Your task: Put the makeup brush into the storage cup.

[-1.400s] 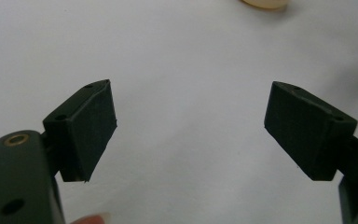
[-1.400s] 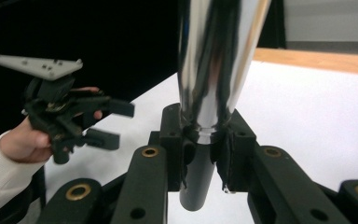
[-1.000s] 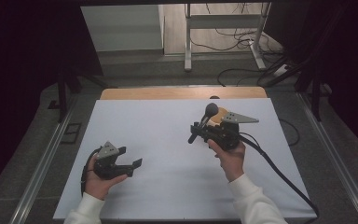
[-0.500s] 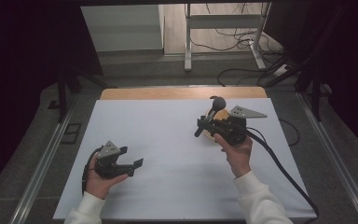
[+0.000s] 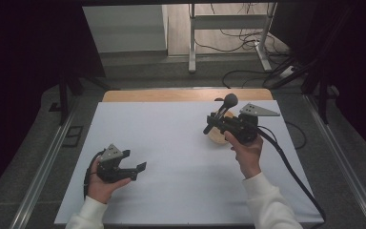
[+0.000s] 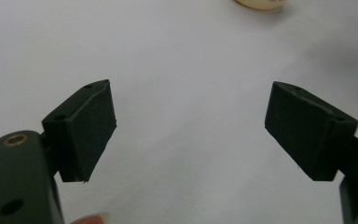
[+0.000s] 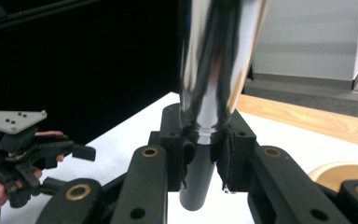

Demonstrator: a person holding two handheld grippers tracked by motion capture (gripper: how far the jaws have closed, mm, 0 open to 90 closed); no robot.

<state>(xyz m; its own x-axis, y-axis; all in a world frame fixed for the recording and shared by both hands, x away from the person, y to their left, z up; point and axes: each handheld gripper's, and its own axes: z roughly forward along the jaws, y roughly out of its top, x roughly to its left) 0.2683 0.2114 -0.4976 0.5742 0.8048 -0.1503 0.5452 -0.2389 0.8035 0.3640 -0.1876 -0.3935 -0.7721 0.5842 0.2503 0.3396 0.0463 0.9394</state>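
My right gripper [image 5: 215, 122] is shut on the handle of a shiny metal tool [image 7: 214, 70] and holds it above the white table. The tool's round dark head [image 5: 230, 100] points up and away in the high view. Just below that gripper, a round wooden dish [image 5: 217, 137] lies on the table; its rim shows in the right gripper view [image 7: 342, 173] and the left gripper view [image 6: 261, 3]. My left gripper [image 5: 134, 161] rests low at the table's near left, open, with nothing between its jaws [image 6: 189, 126]. The right gripper view also shows it at the left [image 7: 32, 154].
The white table top [image 5: 171, 143] has a wooden strip [image 5: 162, 95] along its far edge. A black cable [image 5: 290, 167] trails from the right gripper off the near right. Metal rails run along both sides of the table, and cables lie on the floor beyond it.
The right gripper has carried the tool to the right, farther away and a little higher, off the dish. The left gripper has stayed where it was.
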